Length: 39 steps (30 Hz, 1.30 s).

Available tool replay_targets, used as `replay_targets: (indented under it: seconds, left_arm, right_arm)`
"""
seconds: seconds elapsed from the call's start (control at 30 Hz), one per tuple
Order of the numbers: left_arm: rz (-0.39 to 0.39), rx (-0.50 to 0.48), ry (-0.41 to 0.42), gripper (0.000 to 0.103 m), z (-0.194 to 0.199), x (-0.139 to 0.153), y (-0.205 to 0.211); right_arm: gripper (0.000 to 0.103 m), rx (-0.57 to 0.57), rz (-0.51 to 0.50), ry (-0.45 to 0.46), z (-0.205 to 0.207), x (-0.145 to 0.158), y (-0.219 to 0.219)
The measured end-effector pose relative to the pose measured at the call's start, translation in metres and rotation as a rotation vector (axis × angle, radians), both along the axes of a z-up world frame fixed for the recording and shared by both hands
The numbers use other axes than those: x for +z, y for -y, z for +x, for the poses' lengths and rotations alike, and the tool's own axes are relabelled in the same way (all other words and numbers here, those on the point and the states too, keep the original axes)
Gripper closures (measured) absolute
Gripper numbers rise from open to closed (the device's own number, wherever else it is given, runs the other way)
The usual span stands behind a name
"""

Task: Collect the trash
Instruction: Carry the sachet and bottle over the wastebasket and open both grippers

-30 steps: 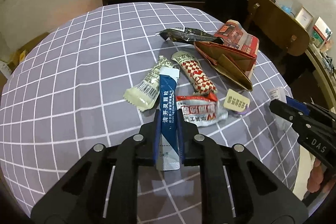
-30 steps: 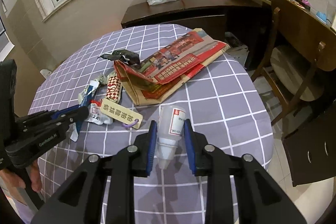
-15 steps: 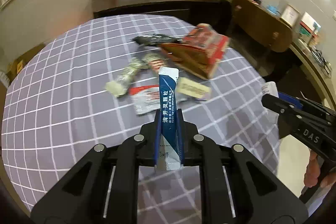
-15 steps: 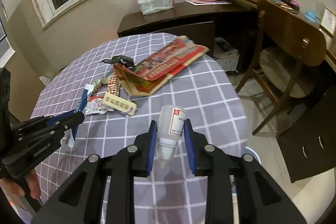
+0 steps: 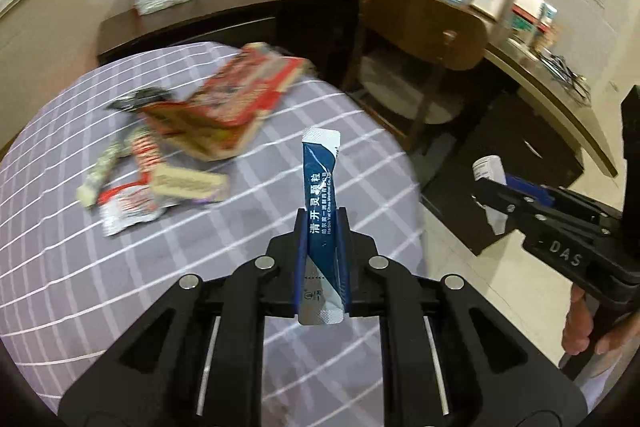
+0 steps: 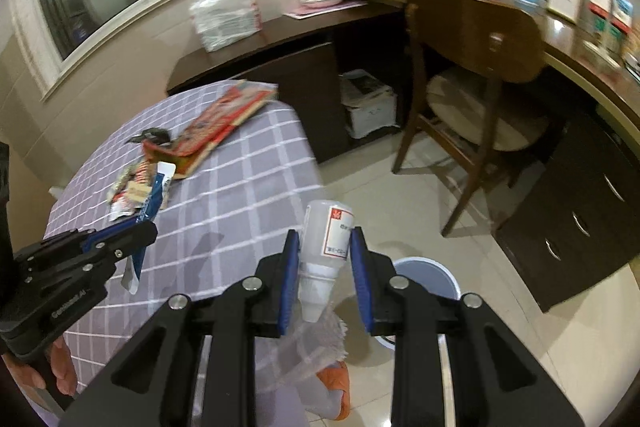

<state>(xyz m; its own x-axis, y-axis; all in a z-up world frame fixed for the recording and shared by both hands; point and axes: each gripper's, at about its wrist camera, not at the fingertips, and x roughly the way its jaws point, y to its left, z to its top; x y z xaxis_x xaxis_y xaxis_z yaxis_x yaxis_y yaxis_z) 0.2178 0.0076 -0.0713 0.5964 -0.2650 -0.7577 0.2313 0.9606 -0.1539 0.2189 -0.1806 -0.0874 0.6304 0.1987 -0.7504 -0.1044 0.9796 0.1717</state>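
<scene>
My left gripper [image 5: 322,227] is shut on a blue sachet [image 5: 320,195] and holds it above the table's right edge; it also shows in the right wrist view [image 6: 120,239]. My right gripper [image 6: 325,247] is shut on a small white plastic bottle [image 6: 326,239], held off the table above the floor, just over a pale blue bin [image 6: 430,275]. The bottle shows in the left wrist view [image 5: 488,167] too. Several wrappers [image 5: 136,187] and a red paper bag [image 5: 236,103] lie on the purple checked tablecloth [image 5: 120,267].
A wooden chair [image 6: 472,67] stands right of the table beside a dark desk with drawers [image 6: 580,207]. A white plastic bag [image 6: 226,15] sits on the dark sideboard behind. A white box [image 6: 370,103] stands under it.
Both grippers have swung right, away from the table's middle, still holding the sachet and the bottle. The right gripper now hangs past the table edge with the bin in view below.
</scene>
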Motion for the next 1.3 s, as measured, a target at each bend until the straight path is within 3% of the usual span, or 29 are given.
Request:
replay_targets:
  seconds: [0.43, 0.67, 0.9, 1.13, 1.3]
  left_arm:
    - [0.003, -0.175, -0.030, 0.089, 0.015, -0.009, 0.106]
    - [0.028, -0.271, -0.085, 0.089, 0.022, -0.032, 0.161]
    - [0.066, -0.302, -0.134, 0.089, 0.037, -0.059, 0.199]
    - [0.064, -0.278, -0.194, 0.085, 0.053, -0.082, 0.205]
    - [0.069, -0.247, -0.196, 0.059, 0.056, -0.086, 0.195]
  right_arm:
    - [0.077, -0.180, 0.039, -0.060, -0.010, -0.034, 0.100]
    - [0.077, -0.264, 0.041, -0.103, -0.015, -0.057, 0.142]
    - [0.077, -0.305, 0.036, -0.139, -0.016, -0.075, 0.169]
    - [0.077, -0.324, 0.048, -0.171, -0.009, -0.090, 0.177]
    - [0.077, -0.295, 0.051, -0.188, 0.003, -0.096, 0.168]
